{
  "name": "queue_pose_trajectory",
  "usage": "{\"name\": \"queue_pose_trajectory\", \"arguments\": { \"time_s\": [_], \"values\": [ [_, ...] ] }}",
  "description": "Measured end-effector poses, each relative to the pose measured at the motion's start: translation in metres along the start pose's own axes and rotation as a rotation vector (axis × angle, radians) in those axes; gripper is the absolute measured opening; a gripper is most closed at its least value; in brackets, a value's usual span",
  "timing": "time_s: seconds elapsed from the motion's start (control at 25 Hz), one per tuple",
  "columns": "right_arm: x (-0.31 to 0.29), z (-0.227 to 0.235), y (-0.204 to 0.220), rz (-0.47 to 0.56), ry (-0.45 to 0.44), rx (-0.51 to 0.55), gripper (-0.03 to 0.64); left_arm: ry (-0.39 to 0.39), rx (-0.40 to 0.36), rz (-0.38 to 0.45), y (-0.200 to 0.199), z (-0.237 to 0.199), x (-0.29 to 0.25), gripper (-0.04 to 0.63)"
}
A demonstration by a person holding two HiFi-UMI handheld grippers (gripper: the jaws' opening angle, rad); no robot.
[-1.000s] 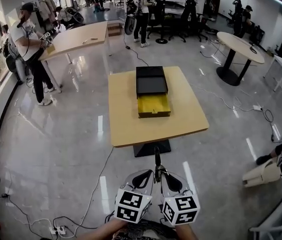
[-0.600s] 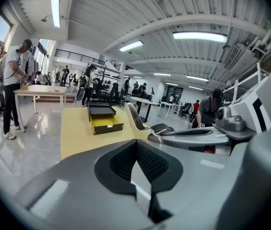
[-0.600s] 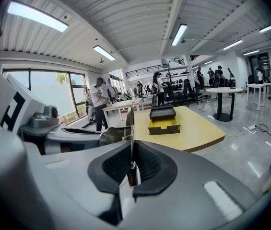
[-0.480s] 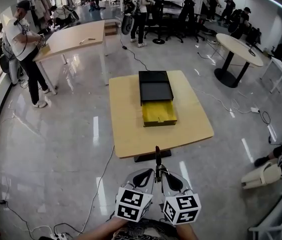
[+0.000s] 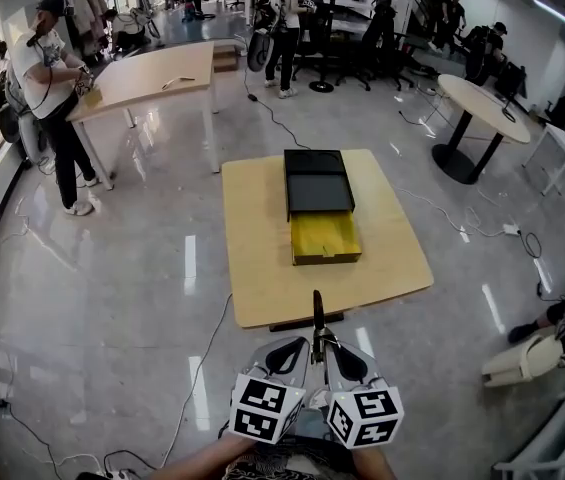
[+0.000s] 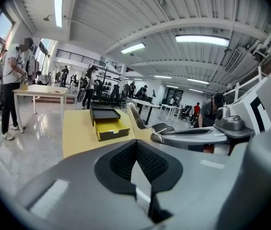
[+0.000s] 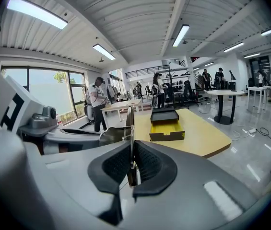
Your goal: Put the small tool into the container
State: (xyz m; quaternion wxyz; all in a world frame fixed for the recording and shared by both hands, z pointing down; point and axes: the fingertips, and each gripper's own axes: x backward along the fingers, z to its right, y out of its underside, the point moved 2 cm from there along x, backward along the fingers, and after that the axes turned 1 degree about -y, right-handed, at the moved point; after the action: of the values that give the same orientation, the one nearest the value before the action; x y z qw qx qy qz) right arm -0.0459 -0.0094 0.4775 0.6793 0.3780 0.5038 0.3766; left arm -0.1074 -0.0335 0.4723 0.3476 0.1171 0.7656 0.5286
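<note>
A black box (image 5: 316, 181) with an open yellow drawer (image 5: 325, 236) stands on a wooden table (image 5: 262, 258) ahead of me. Both grippers are held side by side, low in the head view and short of the table's near edge. My right gripper (image 5: 324, 348) is shut on a small thin dark tool (image 5: 316, 314) that sticks up and forward from its jaws. The right gripper view shows the tool (image 7: 131, 128) pinched between the pads, with the yellow drawer (image 7: 166, 131) beyond. My left gripper (image 5: 302, 348) is shut with nothing in it, and the drawer (image 6: 111, 127) lies ahead of it.
Cables (image 5: 192, 368) trail over the shiny floor at the left of the table's base. A long table (image 5: 152, 73) with a person (image 5: 47, 78) stands at the back left, and a round table (image 5: 482, 98) at the back right. Another person (image 5: 562, 328) crouches at the right edge.
The table and box have come nearer and lower in the head view as I move toward them. Both grippers keep their pose, and the tool stays held.
</note>
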Motion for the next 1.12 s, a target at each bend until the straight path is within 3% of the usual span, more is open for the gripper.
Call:
{"name": "queue_pose_trajectory", "arguments": {
  "time_s": [0.24, 0.52, 1.12],
  "values": [
    [-0.021, -0.01, -0.009, 0.004, -0.025, 0.021, 0.009, -0.026, 0.008, 0.011, -0.006, -0.023, -0.001, 0.006],
    [-0.062, 0.024, -0.034, -0.004, -0.066, 0.052, 0.009, -0.072, 0.026, 0.022, -0.032, -0.044, -0.05, 0.006],
    [-0.155, 0.143, -0.088, -0.07, -0.164, 0.097, 0.009, -0.171, 0.08, -0.011, -0.085, -0.064, -0.191, 0.006]
  ]
}}
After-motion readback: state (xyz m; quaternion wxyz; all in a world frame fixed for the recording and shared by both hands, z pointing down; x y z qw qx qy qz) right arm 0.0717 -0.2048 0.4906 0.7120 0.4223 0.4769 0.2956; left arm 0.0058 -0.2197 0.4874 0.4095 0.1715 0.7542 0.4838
